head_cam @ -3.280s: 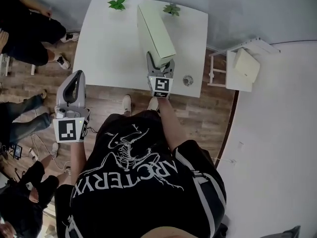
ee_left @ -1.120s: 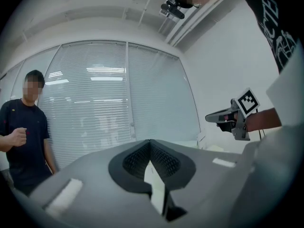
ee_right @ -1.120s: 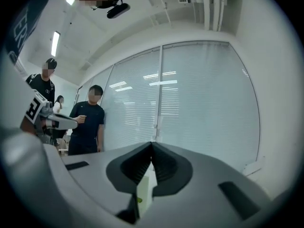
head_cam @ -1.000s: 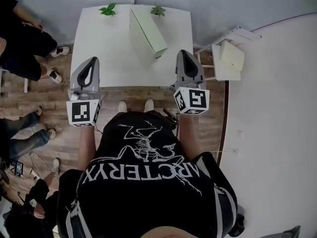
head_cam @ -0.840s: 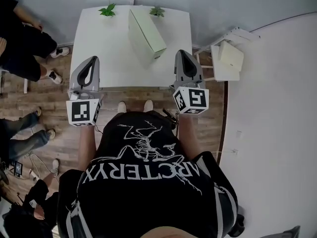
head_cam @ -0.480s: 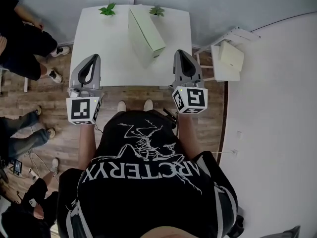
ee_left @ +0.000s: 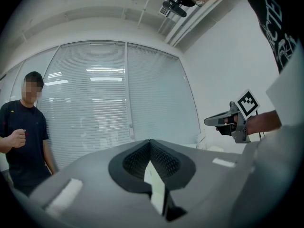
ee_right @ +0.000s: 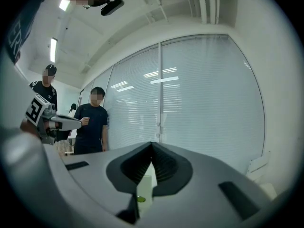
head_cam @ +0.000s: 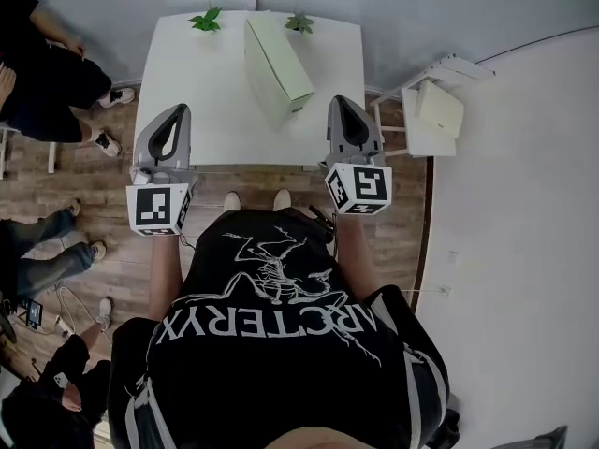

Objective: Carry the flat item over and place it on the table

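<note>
- Flat box (head_cam: 278, 64), pale green: it lies on the white table (head_cam: 187, 92), toward the far side. Its far end sits between the two small plants (head_cam: 206, 19) and its length runs toward you. Whether it rests on its broad face or its long edge, the head view does not settle.
- Judgement: the box is where the task sentence wants it. One moment cannot say whether the task put it there.
- Left gripper (head_cam: 176, 112): the jaws are pressed together, tips meeting, with nothing between them in the left gripper view. You hold it over the table's near-left edge, well apart from the box.
- Right gripper (head_cam: 341, 103): the jaws are likewise closed on nothing in the right gripper view. It hangs over the near-right edge, close to the box's near end but not touching it.
- Why held so: both cameras look level at the window blinds (ee_right: 204, 99) and a bystander (ee_right: 92, 122), not down at the table. This reads as a neutral rest pose, symmetrical and clear of the load, with neither gripper set to grasp.
- A side rack (head_cam: 404, 120) right of the table carries a second pale box (head_cam: 438, 108), out of reach of either gripper as held.
</note>
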Tool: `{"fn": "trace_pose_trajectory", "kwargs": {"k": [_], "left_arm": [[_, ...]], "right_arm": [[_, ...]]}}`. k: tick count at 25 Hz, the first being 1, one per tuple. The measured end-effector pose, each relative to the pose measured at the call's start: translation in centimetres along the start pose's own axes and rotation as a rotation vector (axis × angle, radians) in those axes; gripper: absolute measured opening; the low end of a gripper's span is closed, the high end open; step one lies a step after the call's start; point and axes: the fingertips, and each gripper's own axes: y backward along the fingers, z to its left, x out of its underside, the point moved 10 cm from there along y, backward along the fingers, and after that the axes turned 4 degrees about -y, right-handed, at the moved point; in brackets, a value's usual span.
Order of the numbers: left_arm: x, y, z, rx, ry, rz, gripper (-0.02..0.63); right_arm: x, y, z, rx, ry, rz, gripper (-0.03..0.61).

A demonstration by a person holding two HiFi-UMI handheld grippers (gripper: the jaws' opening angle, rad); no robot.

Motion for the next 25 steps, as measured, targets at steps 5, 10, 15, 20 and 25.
{"fn": "trace_pose_trajectory", "kwargs": {"k": [5,10,15,20,25], "left_arm": [[0.2,-0.4,0.2,0.006,0.007,0.001,0.006],[0.4,-0.9,0.3,0.018,0.01,0.006,0.006],[0.5,-1.4,0.3,0.028,0.017,0.007,0.006],[0.6,-1.6,0.6,0.024,0.017,0.007,0.006],[0.7,-1.7,0.9,0.018,0.019,0.009,0.006]], "right_arm": [[0.0,-0.3,-0.2,0.006,0.0,0.002,0.012],[0.1,-0.4,-0.1,-0.003,-0.018,-0.015,0.012],[0.0,-0.7,0.1,0.006,0.023,-0.015,0.012],[-0.1,-1.3,0.1,0.006,0.031,-0.002,0.011],[-0.2,-1.7,0.0,0.006,0.033,0.005,0.011]]}}
